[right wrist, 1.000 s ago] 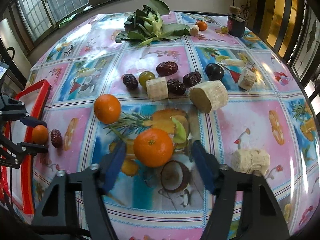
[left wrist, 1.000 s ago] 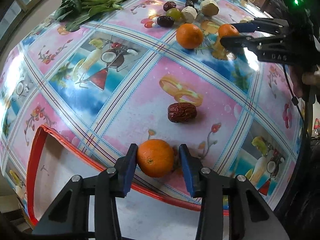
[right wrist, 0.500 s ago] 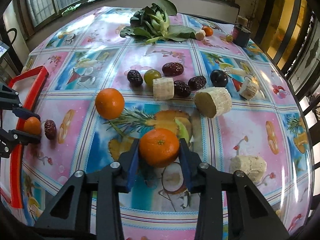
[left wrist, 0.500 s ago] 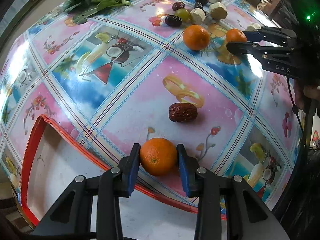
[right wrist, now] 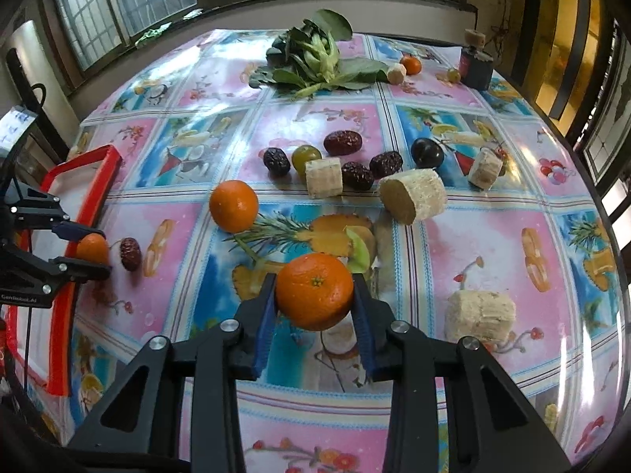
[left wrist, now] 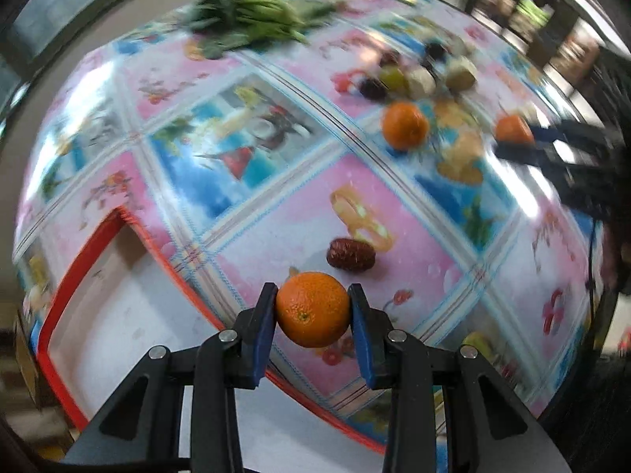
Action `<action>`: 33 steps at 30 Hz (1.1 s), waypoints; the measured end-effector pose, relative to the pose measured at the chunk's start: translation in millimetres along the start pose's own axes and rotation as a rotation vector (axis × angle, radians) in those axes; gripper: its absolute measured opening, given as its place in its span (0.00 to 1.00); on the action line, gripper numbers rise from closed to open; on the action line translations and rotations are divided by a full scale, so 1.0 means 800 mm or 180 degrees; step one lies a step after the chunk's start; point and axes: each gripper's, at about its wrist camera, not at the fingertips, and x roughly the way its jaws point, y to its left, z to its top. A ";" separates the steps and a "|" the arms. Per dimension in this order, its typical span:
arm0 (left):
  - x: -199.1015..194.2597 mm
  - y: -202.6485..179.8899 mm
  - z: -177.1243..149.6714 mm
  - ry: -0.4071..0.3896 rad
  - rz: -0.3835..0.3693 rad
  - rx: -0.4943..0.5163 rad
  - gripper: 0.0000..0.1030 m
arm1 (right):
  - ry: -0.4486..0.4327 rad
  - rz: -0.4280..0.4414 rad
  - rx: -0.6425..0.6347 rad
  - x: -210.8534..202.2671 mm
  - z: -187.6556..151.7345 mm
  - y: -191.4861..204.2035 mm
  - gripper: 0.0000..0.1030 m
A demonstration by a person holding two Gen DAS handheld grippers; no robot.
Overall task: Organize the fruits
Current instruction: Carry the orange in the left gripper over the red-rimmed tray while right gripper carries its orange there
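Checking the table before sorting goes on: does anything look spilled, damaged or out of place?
Nothing spilled or damaged. Fruit lies loose on the patterned tablecloth; the red-rimmed white tray holds none that shows. Each gripper holds an orange.

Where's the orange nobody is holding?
In the right wrist view the loose orange sits on the table left of centre, above the printed pineapple and just below-left of the dates and the green fruit.

Glossy plastic tablecloth (right wrist: 473, 236) (glare-streaked), dimpled orange (right wrist: 314, 291), wrinkled dates (right wrist: 342, 142).
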 end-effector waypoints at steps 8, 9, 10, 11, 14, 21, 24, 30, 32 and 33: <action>-0.056 -0.023 -0.008 -0.0478 0.0384 -0.0943 0.34 | -0.0026 0.0133 -0.0029 -0.022 -0.007 -0.003 0.36; -0.061 -0.025 -0.011 -0.0520 0.0394 -0.1074 0.34 | -0.0026 0.0157 -0.0031 -0.025 -0.008 -0.003 0.36; -0.065 -0.027 -0.017 -0.0561 0.0366 -0.1244 0.34 | -0.0027 0.0180 -0.0036 -0.028 -0.009 -0.003 0.36; -0.063 -0.026 -0.014 -0.0577 0.0402 -0.1346 0.34 | -0.0030 0.0194 -0.0045 -0.030 -0.010 -0.002 0.36; -0.073 -0.035 -0.029 -0.0647 0.0521 -0.1594 0.34 | -0.0041 0.0262 -0.0041 -0.039 -0.013 -0.003 0.36; -0.089 -0.047 -0.062 -0.0694 0.0774 -0.1911 0.34 | -0.0067 0.0360 -0.0180 -0.053 -0.017 0.013 0.36; -0.096 -0.045 -0.074 -0.0703 0.0889 -0.1990 0.34 | -0.0069 0.0429 -0.0234 -0.056 -0.017 0.023 0.36; -0.111 -0.028 -0.100 -0.0720 0.1050 -0.2134 0.34 | -0.0082 0.0540 -0.0373 -0.060 -0.015 0.052 0.36; -0.116 -0.020 -0.110 -0.0710 0.1131 -0.2195 0.34 | -0.0068 0.0597 -0.0424 -0.060 -0.012 0.065 0.36; -0.117 -0.017 -0.114 -0.0706 0.1150 -0.2218 0.34 | -0.0068 0.0619 -0.0447 -0.060 -0.011 0.071 0.36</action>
